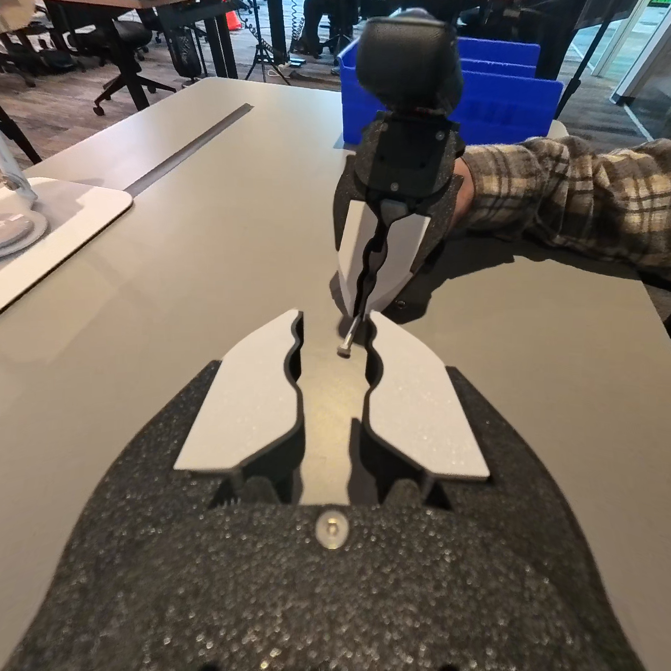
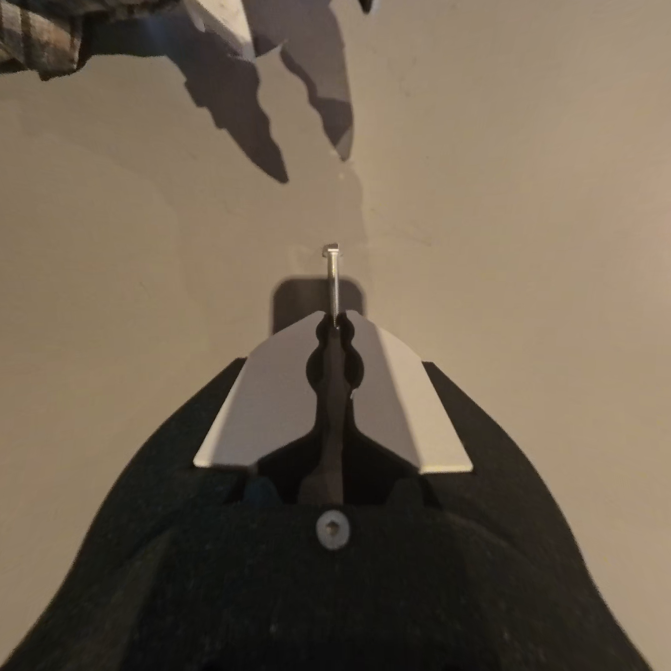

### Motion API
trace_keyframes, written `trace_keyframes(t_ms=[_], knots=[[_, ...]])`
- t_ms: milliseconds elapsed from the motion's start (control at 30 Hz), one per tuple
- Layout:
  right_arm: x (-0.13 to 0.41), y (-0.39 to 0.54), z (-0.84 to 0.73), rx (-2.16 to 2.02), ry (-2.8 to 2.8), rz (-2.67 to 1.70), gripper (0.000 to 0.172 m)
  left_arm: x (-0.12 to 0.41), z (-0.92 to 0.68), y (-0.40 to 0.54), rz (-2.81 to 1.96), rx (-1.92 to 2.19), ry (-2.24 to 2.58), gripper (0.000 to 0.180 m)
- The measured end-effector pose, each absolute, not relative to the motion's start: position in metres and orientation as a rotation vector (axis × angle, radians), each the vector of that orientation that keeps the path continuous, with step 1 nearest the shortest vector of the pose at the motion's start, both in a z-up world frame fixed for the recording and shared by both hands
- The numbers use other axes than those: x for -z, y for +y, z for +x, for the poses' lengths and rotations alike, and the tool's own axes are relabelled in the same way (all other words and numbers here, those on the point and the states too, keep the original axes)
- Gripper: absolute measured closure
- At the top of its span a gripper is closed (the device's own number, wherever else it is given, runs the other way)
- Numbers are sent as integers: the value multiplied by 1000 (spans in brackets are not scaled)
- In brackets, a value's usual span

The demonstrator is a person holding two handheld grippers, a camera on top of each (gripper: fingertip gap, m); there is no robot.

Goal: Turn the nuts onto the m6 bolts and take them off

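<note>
My right gripper is shut on the threaded end of a silver bolt. The bolt's head points away from the gripper, down toward the beige table. In the left wrist view the right gripper comes down from above with the bolt. The bolt's head is at the table surface. My left gripper is open and empty, with its fingertips on either side of the bolt head and not touching it. It also shows at the top of the right wrist view. No nut is in view.
A blue bin stands at the table's far edge behind the right gripper. A white stand base sits at the left. A long slot runs across the tabletop. A person's plaid sleeve reaches in from the right. The left gripper's tips are roughly 10 centimetres from the right gripper's.
</note>
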State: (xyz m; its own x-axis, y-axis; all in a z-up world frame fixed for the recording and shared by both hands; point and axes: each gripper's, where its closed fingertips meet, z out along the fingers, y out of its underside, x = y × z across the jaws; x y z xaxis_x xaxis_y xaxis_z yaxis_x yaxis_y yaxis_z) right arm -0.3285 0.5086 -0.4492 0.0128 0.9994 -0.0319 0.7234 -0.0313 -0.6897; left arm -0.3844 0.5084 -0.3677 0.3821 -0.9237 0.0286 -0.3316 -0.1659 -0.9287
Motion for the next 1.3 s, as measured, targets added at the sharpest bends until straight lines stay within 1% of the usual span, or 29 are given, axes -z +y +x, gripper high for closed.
trace_keyframes(t_ms=[267,633,900,1300], knots=[[435,506,-308,-608,-1846,-1859,166,359,-394,512,-1697,786,1072,149],[404,504,-284,-351,-2021,-1917,166,366,-386,507,-1725,783,1123,148],[391,502,-289,-332,-2026,-1899,166,366,-383,503,-1725,797,1140,147],[384,500,-294,-334,-2026,-1884,167,367,-378,500,-1722,818,1148,148]])
